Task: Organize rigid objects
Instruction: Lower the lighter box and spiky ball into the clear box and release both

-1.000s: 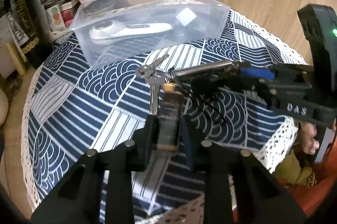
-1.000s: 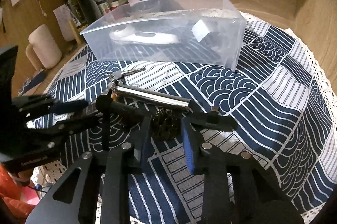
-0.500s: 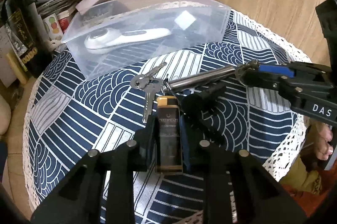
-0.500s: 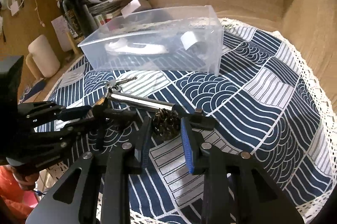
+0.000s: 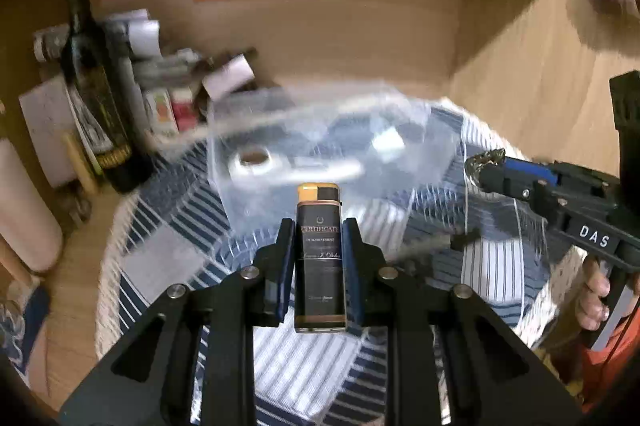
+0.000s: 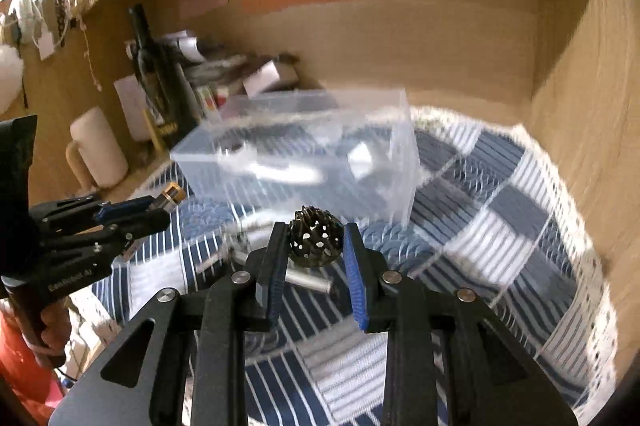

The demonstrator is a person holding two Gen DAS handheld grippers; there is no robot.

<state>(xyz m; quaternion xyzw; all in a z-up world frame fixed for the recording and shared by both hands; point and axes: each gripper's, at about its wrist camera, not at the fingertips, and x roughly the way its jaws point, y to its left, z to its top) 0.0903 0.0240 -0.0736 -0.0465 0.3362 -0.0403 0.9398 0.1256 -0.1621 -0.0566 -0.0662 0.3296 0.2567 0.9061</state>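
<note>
Transport is the step we judge to be in hand: both tongs carry a thing in the air above the desk, in front of the clear plastic box. Our left tongs are clenched on a black lighter with a gold top and gold print, which stands upright between the pads. Our right tongs grasp a small dark metal ball, pierced with holes and spiky on its surface. The box already holds a white handled tool and a small white block. Next, we think, each thing must go over the box rim and be let go low inside. A metal cylinder lies on the cloth under the right tongs.
</note>
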